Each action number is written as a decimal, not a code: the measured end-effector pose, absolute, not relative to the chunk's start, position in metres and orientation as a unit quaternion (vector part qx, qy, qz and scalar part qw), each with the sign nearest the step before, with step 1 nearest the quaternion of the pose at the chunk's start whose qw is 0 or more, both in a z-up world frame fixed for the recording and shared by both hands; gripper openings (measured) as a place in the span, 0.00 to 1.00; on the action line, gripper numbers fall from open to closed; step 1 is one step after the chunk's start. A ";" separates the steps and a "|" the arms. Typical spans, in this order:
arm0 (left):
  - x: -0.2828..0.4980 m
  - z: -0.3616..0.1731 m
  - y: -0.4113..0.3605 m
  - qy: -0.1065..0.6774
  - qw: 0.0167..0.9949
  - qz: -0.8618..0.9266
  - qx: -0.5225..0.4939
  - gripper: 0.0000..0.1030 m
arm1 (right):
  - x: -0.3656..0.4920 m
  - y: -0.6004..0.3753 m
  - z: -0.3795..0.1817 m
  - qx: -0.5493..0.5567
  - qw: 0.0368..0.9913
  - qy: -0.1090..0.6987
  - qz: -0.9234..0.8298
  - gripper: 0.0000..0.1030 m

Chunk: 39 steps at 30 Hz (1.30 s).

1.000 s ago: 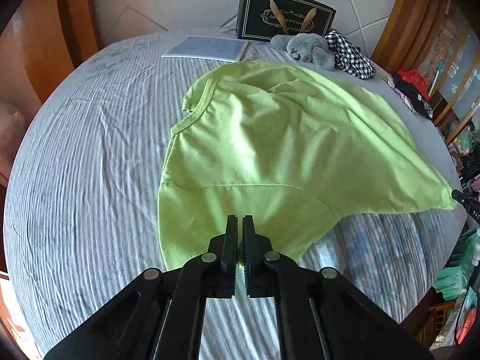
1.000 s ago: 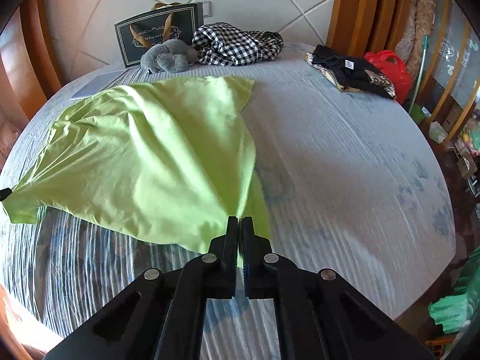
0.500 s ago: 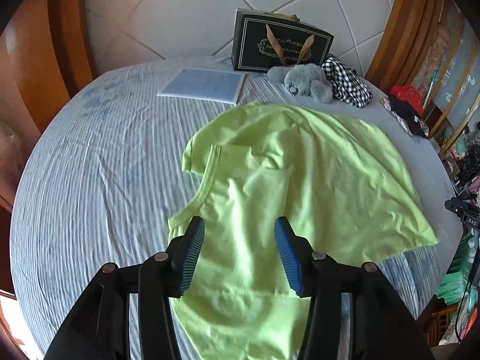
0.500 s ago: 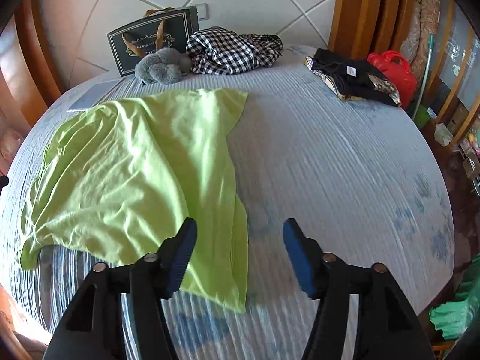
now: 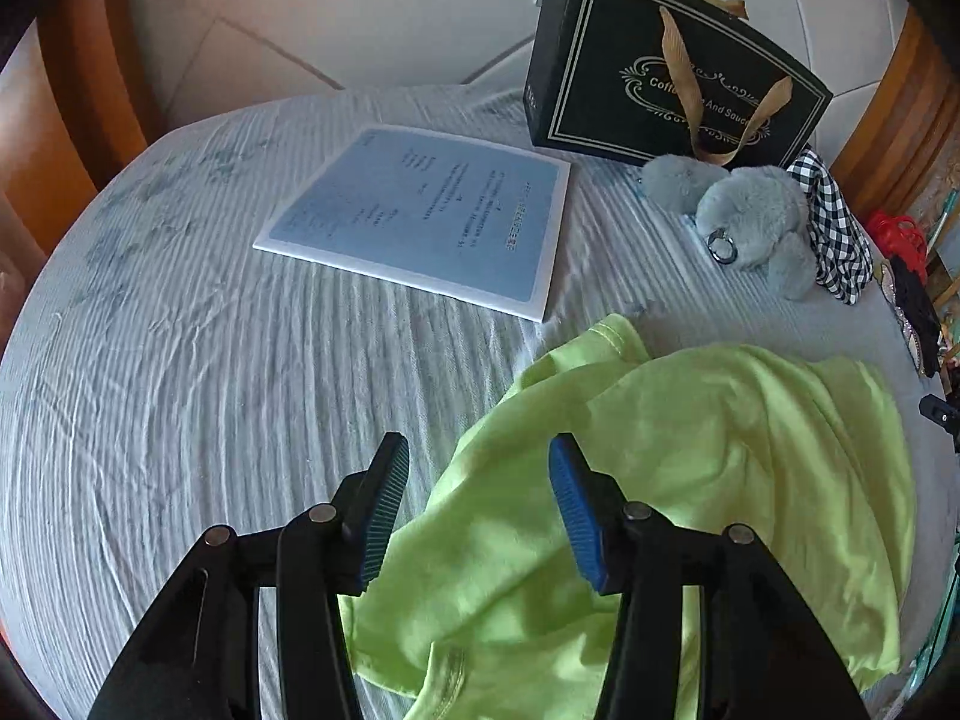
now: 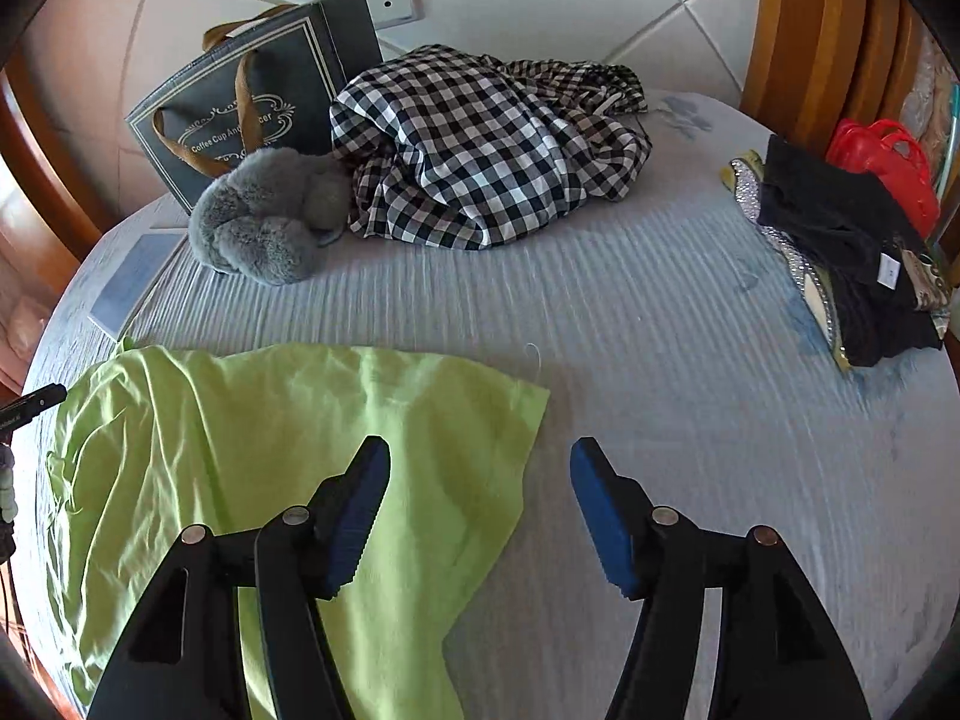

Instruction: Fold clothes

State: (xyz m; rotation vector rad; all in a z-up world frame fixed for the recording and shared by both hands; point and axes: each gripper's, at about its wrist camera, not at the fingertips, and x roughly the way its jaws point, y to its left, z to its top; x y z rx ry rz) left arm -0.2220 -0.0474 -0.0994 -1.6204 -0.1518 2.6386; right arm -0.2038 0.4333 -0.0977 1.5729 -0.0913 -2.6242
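A lime-green T-shirt (image 5: 690, 480) lies loosely spread and wrinkled on the striped grey bed sheet (image 5: 180, 390). My left gripper (image 5: 477, 504) hovers open above the shirt's left edge, blue pads apart, nothing pinched. In the right wrist view the same shirt (image 6: 240, 456) fills the lower left. My right gripper (image 6: 480, 510) hangs over the shirt's right edge, its jaws still opening, with only air between the pads. The tip of the left gripper (image 6: 33, 402) pokes in at the far left edge.
A blue booklet (image 5: 420, 210), a dark gift bag (image 5: 672, 60) and a grey plush toy (image 5: 750, 216) sit at the back. A black-and-white checked garment (image 6: 480, 150) lies beside them. Dark clothes (image 6: 852, 252) and a red bag (image 6: 888, 162) rest at the right edge. Wooden bed frame surrounds.
Both grippers were shut on the shirt's hem a second ago; they let go and opened. Both then moved forward over the shirt toward the head of the bed.
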 end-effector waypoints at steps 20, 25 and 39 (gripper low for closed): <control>-0.084 -0.069 -0.017 0.014 0.105 0.864 -0.493 0.04 | -0.090 0.406 -0.066 0.477 0.079 0.036 -0.875 0.04; -0.046 -0.082 -0.021 -0.003 0.105 0.842 -0.529 0.26 | -0.043 0.429 -0.121 0.572 0.042 0.022 -0.819 0.14; -0.137 -0.080 -0.058 -0.078 0.076 0.853 -0.510 0.53 | -0.063 0.432 -0.073 0.497 0.031 -0.008 -0.867 0.53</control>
